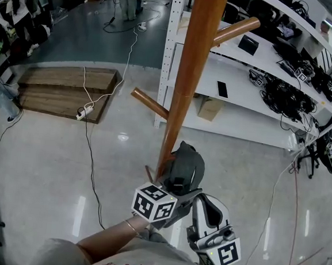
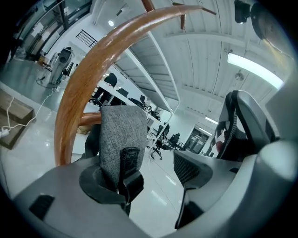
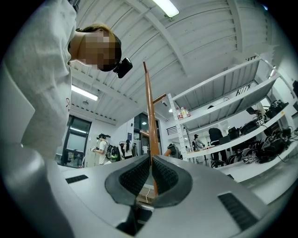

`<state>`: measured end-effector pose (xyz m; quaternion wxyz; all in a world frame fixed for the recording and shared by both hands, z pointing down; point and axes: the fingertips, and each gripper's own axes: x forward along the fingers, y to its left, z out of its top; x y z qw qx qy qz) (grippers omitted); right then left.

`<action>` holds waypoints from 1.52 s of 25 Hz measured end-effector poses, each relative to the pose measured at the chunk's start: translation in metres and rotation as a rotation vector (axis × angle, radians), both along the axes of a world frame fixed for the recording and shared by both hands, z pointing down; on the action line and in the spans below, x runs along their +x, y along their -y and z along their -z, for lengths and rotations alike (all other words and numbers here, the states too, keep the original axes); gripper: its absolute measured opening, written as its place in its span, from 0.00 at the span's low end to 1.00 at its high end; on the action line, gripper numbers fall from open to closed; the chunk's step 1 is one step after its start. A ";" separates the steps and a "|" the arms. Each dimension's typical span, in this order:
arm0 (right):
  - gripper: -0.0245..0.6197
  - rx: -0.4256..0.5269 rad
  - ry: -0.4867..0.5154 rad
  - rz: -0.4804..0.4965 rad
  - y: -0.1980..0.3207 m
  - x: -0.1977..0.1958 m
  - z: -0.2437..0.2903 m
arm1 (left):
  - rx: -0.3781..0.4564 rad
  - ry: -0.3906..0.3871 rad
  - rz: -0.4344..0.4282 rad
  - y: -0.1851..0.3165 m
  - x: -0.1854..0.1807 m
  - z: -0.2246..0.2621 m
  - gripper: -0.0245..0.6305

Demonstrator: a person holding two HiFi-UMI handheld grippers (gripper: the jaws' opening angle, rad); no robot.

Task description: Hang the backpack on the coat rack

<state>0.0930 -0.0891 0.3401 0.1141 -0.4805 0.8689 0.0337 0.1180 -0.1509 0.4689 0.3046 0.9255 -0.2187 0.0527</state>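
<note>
On the left of the head view, a low wooden platform (image 1: pixel 66 88) lies on the pale floor (image 1: pixel 36 158), with a white cable (image 1: pixel 86 109) trailing over its edge. Toward the middle stands the rack (image 1: pixel 185 73), a brown pole with pegs angling out. The backpack (image 1: pixel 185 166), dark grey, sits low against the pole, just beside a short peg (image 1: pixel 148 172). Whether its loop is over that peg cannot be told.

The left gripper (image 2: pixel 156 175) is right below the backpack, its marker cube toward the camera. In the left gripper view its fingers are spread. A grey woven strap (image 2: pixel 122 132) of the backpack stands upright between them. It lies against the left finger, covering its pad, and stays apart from the ribbed right finger (image 2: pixel 190 168). Open floor shows through the gap, so nothing is pinched. The pole curves up just to the left of the strap.

The right gripper (image 3: pixel 150 175) is just beside the left one on its right, lower in the head view and clear of the backpack. Its fingers are pressed together with nothing between them, and the pole rises straight behind them.

White shelves (image 1: pixel 246 72) loaded with dark gear fill the right side.
</note>
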 end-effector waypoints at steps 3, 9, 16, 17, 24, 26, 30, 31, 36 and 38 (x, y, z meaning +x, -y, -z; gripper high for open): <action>0.08 -0.001 0.000 0.006 -0.002 0.000 -0.001 | 0.002 0.049 0.058 0.000 -0.005 0.000 0.61; 0.08 0.008 -0.005 0.026 -0.005 -0.004 0.002 | 0.018 0.115 0.098 -0.004 -0.018 0.004 0.63; 0.08 0.011 -0.004 0.049 -0.010 -0.009 0.002 | 0.021 0.198 0.109 -0.018 -0.038 0.005 0.63; 0.08 0.013 -0.004 0.056 -0.011 -0.011 0.002 | 0.040 0.199 0.122 -0.020 -0.043 0.008 0.63; 0.08 0.035 0.003 0.105 -0.015 -0.020 0.007 | 0.152 0.033 0.177 -0.041 -0.069 0.059 0.63; 0.08 0.050 -0.001 0.117 -0.015 -0.022 0.010 | 0.207 0.001 0.225 -0.042 -0.079 0.071 0.61; 0.08 0.063 -0.008 0.129 -0.014 -0.024 0.014 | 0.294 -0.049 0.370 -0.037 -0.106 0.088 0.07; 0.08 0.062 -0.010 0.132 -0.014 -0.024 0.014 | 0.312 -0.051 0.371 -0.038 -0.107 0.091 0.07; 0.08 0.051 -0.016 0.141 -0.011 -0.026 0.010 | 0.366 -0.035 0.340 -0.044 -0.102 0.099 0.06; 0.08 0.047 -0.020 0.144 -0.009 -0.028 0.007 | 0.365 -0.036 0.350 -0.043 -0.102 0.100 0.06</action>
